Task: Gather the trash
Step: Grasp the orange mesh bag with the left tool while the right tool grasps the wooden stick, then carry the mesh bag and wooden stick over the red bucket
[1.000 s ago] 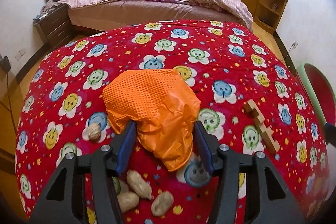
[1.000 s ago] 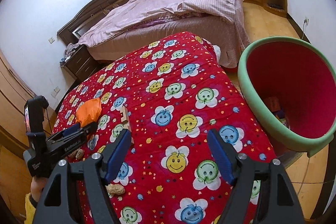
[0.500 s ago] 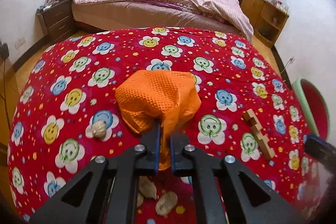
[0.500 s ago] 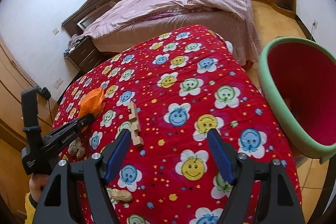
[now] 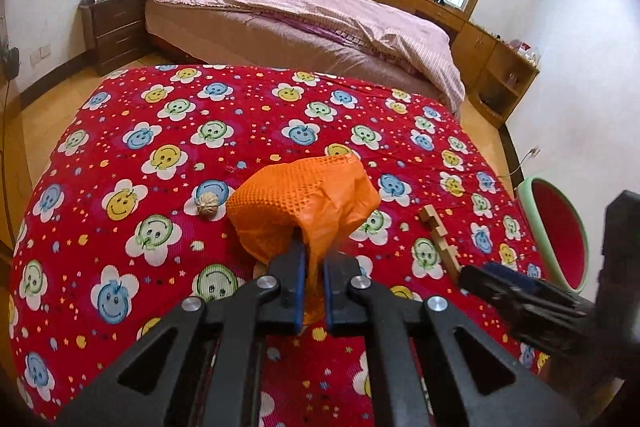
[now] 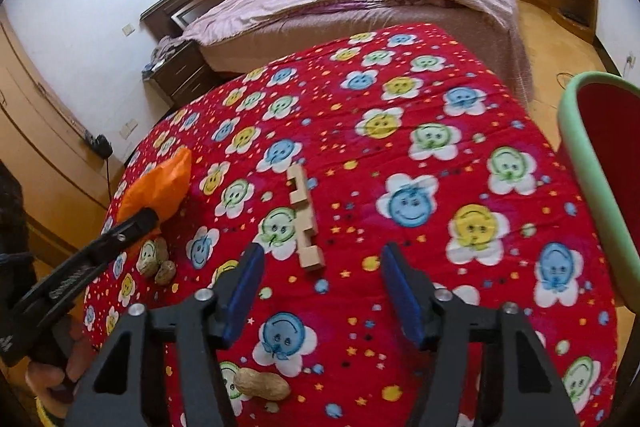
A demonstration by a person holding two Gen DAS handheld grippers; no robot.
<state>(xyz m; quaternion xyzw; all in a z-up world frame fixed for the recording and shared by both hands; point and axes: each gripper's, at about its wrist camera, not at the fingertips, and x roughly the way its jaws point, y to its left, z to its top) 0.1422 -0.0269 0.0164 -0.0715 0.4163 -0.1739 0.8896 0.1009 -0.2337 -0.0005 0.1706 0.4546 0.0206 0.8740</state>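
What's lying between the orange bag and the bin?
A wooden block on the red quilt, between the orange bag and the bin, in the left wrist view.

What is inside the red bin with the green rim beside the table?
Only bare red inner wall shows inside the red bin with the green rim. Its bottom is cut off by the frame edge in the right wrist view and hidden behind the right gripper in the other.

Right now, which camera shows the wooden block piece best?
The right wrist view: the wooden block piece lies whole, just ahead of the closing, empty jaws. The left wrist view shows it small at the right, partly hidden.
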